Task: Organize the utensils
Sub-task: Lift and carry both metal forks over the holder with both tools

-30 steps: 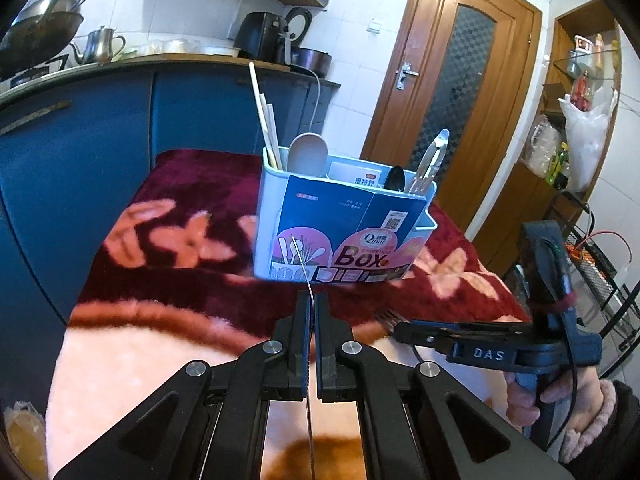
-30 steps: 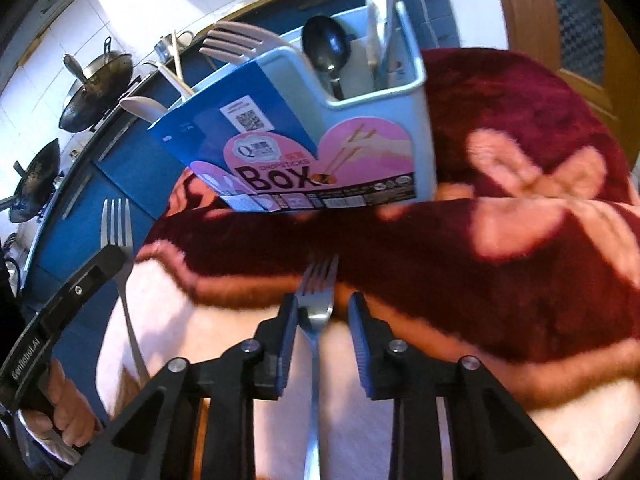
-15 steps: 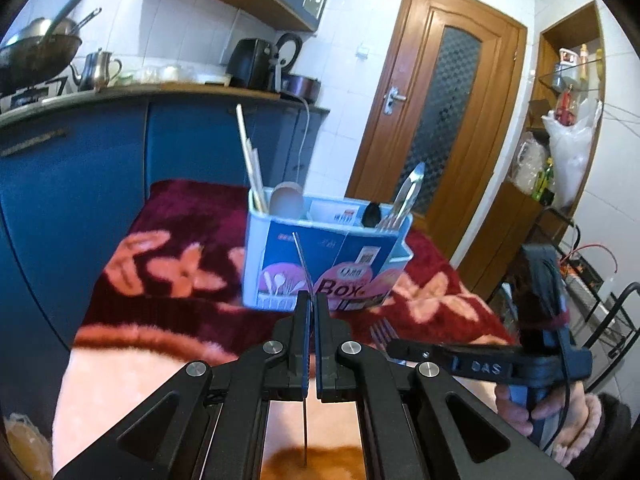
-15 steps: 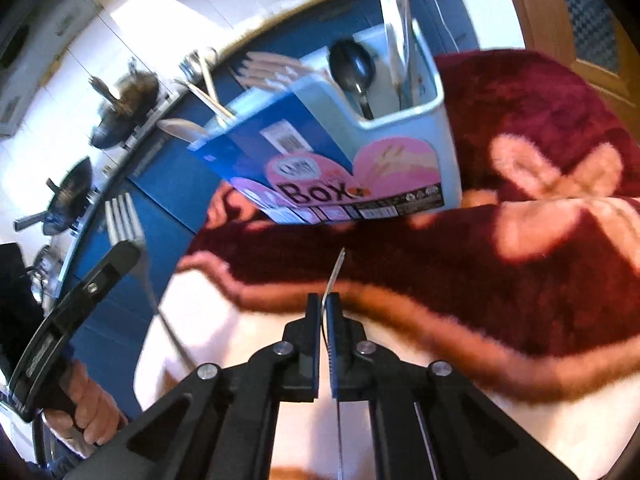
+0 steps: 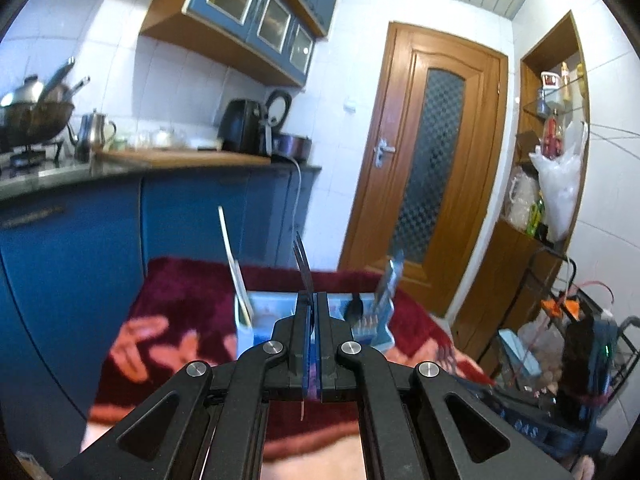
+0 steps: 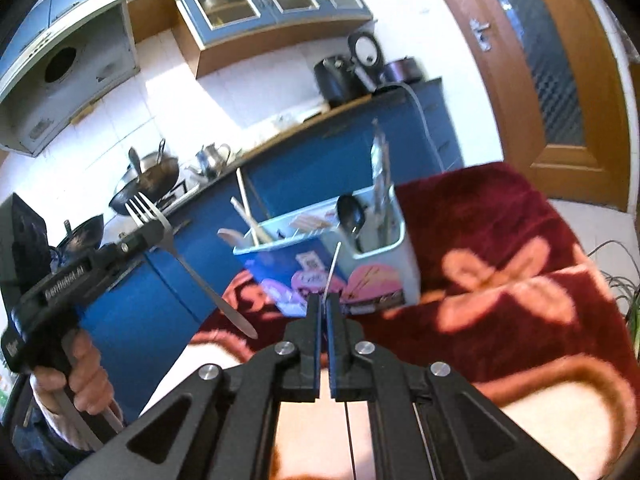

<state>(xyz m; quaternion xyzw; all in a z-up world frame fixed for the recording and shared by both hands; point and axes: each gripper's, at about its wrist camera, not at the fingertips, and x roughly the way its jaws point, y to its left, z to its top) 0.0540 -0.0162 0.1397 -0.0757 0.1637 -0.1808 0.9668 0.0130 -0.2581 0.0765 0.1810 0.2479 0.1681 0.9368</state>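
Note:
A light blue utensil box (image 6: 372, 280) stands on the dark red flowered blanket (image 6: 500, 240). It holds chopsticks (image 6: 250, 216), a black spoon (image 6: 349, 212) and metal tongs (image 6: 380, 176). My right gripper (image 6: 323, 305) is shut on a fork (image 6: 333, 266) seen edge-on, tines pointing at the box, lifted off the blanket. My left gripper (image 5: 313, 302) is shut on a second fork (image 5: 302, 260), also edge-on, in front of the box (image 5: 260, 320). In the right wrist view that left gripper (image 6: 146, 236) is at the left, its fork (image 6: 176, 252) tines up, handle slanting down.
A blue kitchen counter (image 5: 80, 220) runs behind the blanket-covered table, with woks (image 6: 148, 180), a kettle (image 5: 94, 132) and a black appliance (image 5: 244, 126) on it. A wooden door (image 5: 432, 168) and a shelf with a white bag (image 5: 558, 188) are at the right.
My right gripper closed on the fork lying on the blanket and lifted it. Both grippers rose and tipped up, so the box sits lower and farther in each view.

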